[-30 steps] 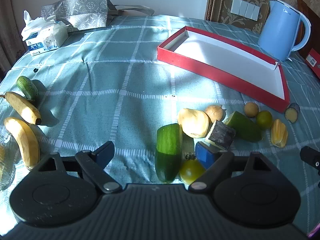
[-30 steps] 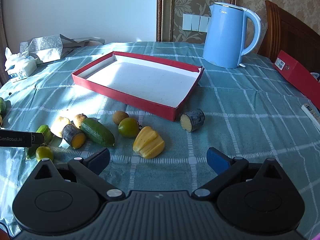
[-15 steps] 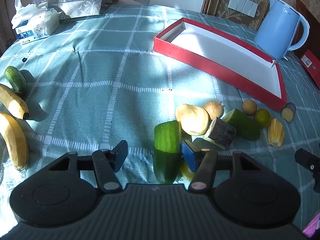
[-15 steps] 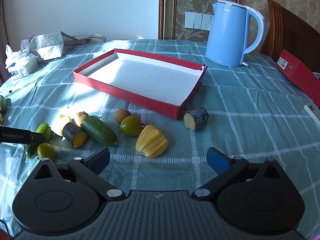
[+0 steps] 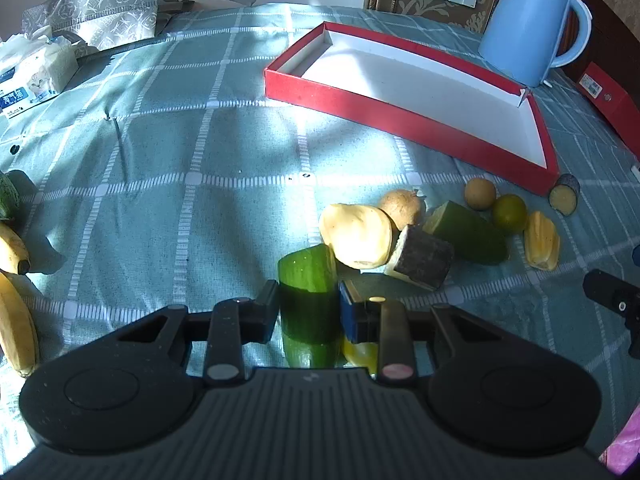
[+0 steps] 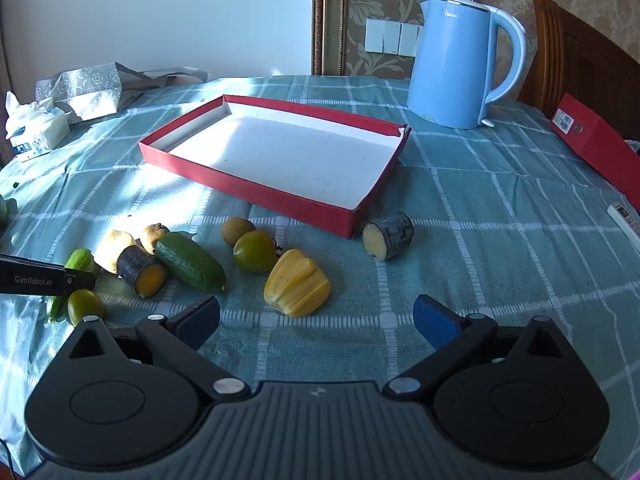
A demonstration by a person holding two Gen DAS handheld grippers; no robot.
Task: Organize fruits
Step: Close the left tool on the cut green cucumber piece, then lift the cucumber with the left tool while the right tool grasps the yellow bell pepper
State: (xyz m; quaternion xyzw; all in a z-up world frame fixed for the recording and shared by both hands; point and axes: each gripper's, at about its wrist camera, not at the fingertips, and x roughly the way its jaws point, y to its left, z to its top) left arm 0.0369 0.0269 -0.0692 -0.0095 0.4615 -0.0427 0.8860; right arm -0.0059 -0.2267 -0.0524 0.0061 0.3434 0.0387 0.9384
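Left gripper had just been closing, and its pads stood pressed on both flanks of a cut cucumber, lower centre of the left wrist view. The cucumber's long axis ran up and down the frame, along the fingers; its far end pointed toward the red tray, its near end ran under the gripper body. A small yellow-green fruit lay just right of it, partly hidden by the right finger.

Close upper right of the cucumber, touching or nearly so: a pale yellow piece and a dark-skinned cut stub. A second cucumber lay beyond, long axis slanting from upper left to lower right. Little room on that side. To the left, open tablecloth ran clear to the bananas at the left edge.

Tray sat upper right, open side up, near wall facing the fruit pile; bare cloth lay between pile and tray. A blue kettle stood behind the tray's far corner.

Right gripper stood wide apart with nothing between its fingers, over bare cloth at lower centre of the right wrist view. A yellow lobed fruit lay just beyond its tips; a lime and a cut stub lay near the tray's front corner
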